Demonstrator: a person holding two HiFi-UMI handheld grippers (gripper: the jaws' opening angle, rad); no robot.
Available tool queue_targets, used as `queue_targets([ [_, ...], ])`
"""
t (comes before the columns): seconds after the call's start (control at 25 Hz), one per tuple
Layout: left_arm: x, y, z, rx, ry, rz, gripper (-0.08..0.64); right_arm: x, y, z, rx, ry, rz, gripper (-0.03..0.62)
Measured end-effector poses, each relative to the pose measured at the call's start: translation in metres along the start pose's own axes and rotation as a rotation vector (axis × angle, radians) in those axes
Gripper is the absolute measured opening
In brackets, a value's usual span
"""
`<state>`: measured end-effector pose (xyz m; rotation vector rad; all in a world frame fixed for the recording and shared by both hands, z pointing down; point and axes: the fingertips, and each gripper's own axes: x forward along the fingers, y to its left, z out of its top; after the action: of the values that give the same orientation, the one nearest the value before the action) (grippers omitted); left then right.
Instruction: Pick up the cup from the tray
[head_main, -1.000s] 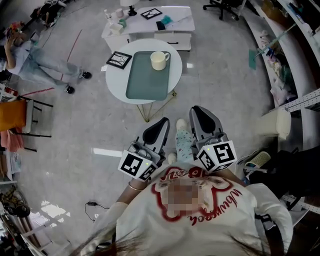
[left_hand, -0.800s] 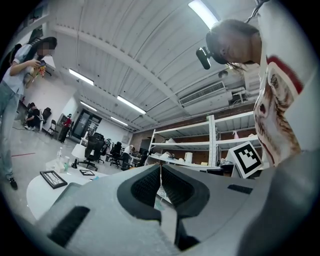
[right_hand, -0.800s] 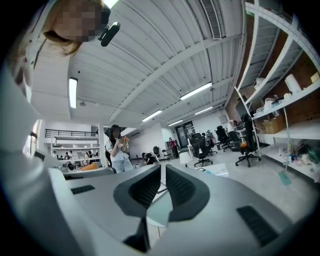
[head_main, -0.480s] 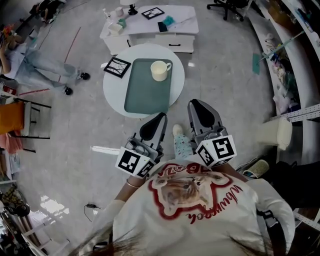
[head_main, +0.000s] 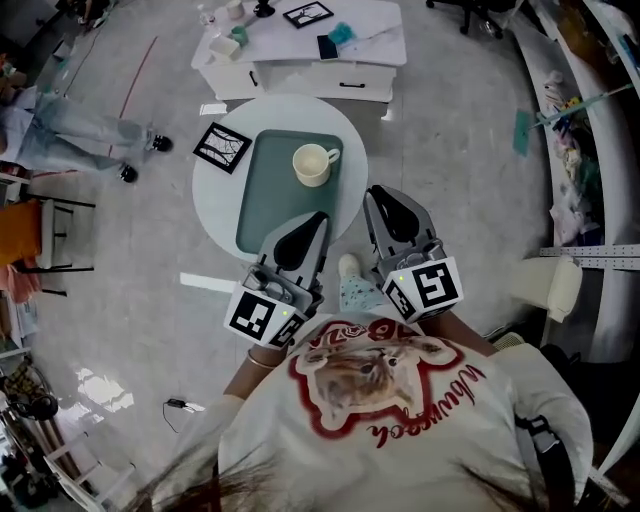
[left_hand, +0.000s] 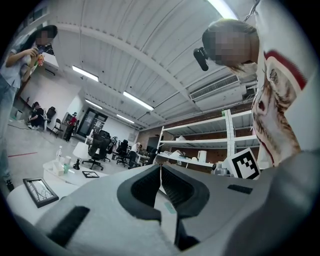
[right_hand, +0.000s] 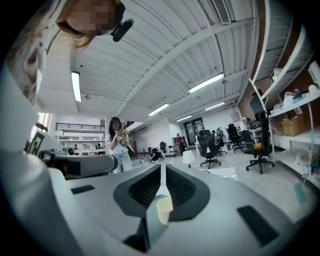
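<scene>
Cup (head_main: 313, 165), cream and upright, stands at the far right corner of the green tray (head_main: 270, 205), its handle turned to the right; the rest of the tray is bare. The tray lies on a round white bench (head_main: 212, 185), with a black-framed card (head_main: 222, 147) beside it near the bench's left edge. Both claws are short of the cup and apart from it. In the head view the left claw (head_main: 317, 220) points over the tray's near edge, and the right claw (head_main: 377, 194) sits at the bench's near right rim. Each gripper view shows its jaws drawn together at the tips with nothing gripped. The right gripper view frames the cup low between its pads, so that claw looks roughly lined up. The step in hand is the reach, and the right claw seems the better choice, being on the cup's side. It should spread its jaws wider than the cup before it comes down, or a closed tip may tip the cup or push it along the tray. A grip across the body, clear of the handle, with the pads set well below the rim, should hold. Closing gently matters, since a smooth round cup is likely to twist or slip out.
</scene>
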<state>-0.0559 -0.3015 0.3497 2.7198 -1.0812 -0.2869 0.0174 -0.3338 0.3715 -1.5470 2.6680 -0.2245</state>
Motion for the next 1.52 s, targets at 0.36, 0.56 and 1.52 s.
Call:
queue_targets([
  [0.36,0.023,0.046,-0.008,-0.023,0.04,0.099,0.018,0.063,-0.027,-0.036,-0.034,0.062,0.084,0.048],
  [0.56,0.029,0.063,-0.014,-0.027,0.069,0.144,0.018,0.089,-0.039,-0.077,-0.068,0.138,0.114,0.048],
  [1.52,0.039,0.096,-0.024,-0.032,0.099,0.237,0.018,0.143,-0.072,-0.197,-0.189,0.345,0.198,0.049],
])
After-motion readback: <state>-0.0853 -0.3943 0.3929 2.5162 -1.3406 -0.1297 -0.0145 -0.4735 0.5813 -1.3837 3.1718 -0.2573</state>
